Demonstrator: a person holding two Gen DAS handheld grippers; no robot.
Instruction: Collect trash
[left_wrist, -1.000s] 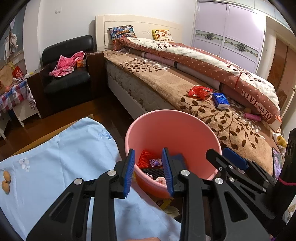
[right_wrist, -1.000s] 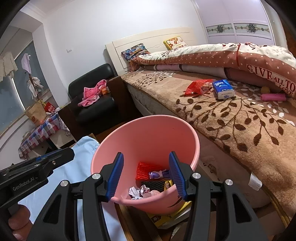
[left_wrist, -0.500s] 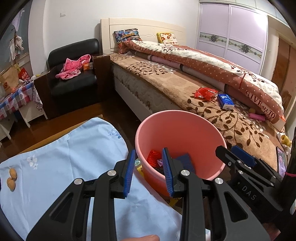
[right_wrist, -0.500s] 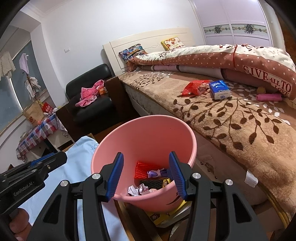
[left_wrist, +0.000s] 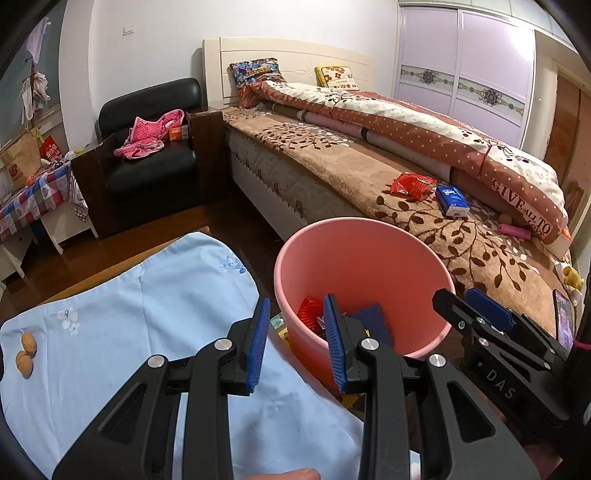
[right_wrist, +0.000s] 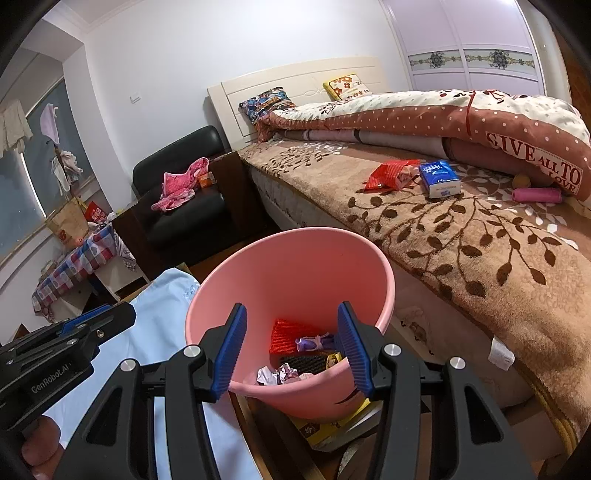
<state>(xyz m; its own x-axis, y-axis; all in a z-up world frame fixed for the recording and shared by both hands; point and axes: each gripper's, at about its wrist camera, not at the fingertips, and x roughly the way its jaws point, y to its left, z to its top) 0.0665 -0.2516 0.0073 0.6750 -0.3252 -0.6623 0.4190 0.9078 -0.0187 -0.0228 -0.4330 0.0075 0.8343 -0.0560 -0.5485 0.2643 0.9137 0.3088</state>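
I held the left hand-held gripper (left_wrist: 295, 341) angled downward, its blue pads (left_wrist: 257, 343) parted with nothing between them. The right hand-held gripper (right_wrist: 291, 349) pointed downward too, jaws spread wider and empty. Both sat side by side, and my fingers (right_wrist: 38, 448) showed under the left handle.

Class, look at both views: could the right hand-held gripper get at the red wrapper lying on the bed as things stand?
Probably yes. The right hand-held gripper is open and empty, the red wrapper lies uncovered on the bed, and only the pink bin stands between; reaching over it looks feasible.
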